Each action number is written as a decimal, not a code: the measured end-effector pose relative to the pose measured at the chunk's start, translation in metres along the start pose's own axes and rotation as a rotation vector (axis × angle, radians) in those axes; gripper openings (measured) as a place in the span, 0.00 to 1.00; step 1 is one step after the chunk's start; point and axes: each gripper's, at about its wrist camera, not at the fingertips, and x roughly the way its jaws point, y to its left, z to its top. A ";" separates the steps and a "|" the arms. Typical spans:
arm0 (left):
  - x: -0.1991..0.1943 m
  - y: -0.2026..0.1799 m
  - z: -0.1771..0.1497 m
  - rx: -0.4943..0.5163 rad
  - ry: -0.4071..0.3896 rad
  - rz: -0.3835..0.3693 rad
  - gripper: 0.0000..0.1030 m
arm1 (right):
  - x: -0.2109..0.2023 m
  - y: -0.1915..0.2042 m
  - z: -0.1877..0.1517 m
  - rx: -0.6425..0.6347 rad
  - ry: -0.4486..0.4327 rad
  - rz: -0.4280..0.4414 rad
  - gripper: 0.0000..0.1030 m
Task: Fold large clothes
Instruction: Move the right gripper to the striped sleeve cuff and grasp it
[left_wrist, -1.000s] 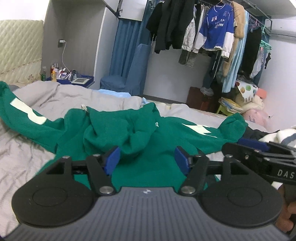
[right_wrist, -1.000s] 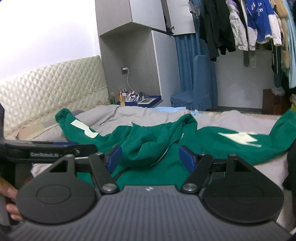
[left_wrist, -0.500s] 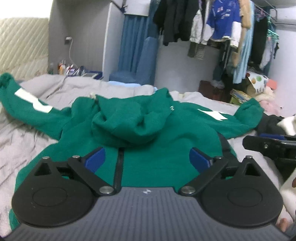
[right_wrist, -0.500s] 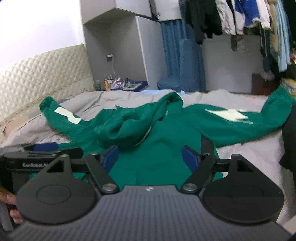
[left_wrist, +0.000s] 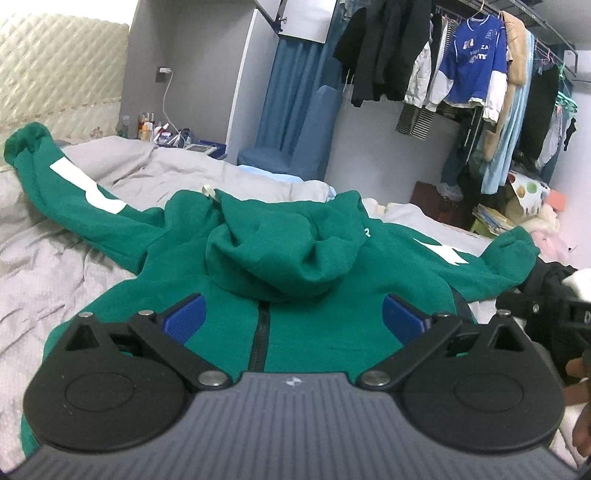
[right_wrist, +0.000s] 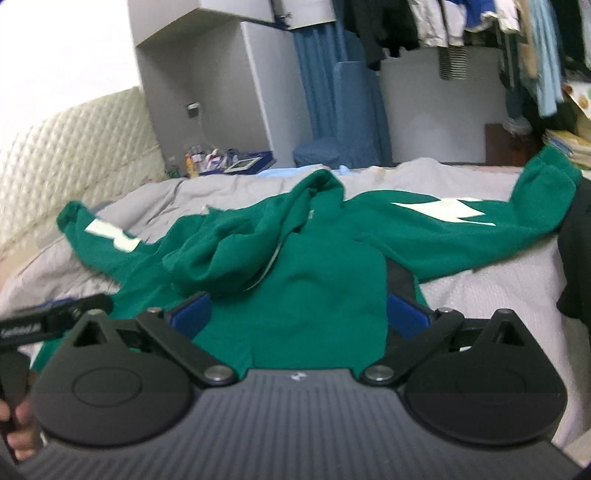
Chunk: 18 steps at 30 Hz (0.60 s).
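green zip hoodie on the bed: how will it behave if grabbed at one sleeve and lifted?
The green fleece zip hoodie lies limp on the grey bedsheet, its hood slumped in soft folds, so it will likely sag and trail. The thick-looking fabric suggests some weight. A matte, fuzzy surface probably grips rather than slips.

On the rail, the blue and white jersey (left_wrist: 474, 64) carries a white "4" near one shoulder and the letters "ZA" on the chest; the rest of its print is too small to read. The green hoodie (left_wrist: 314, 295) bears a small pale "R" beside its hood. The lettering on the other hand-held gripper (right_wrist: 51, 319) at the right wrist view's left edge is blurred.
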 end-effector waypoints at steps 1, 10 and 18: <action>0.000 0.001 0.000 -0.004 0.001 0.000 1.00 | 0.002 -0.003 0.001 0.009 -0.001 -0.017 1.00; 0.001 0.004 -0.007 -0.018 0.019 -0.003 1.00 | 0.053 -0.072 0.035 0.213 0.037 -0.049 1.00; 0.018 0.008 -0.017 -0.051 0.075 -0.005 1.00 | 0.128 -0.159 0.022 0.349 0.116 -0.153 1.00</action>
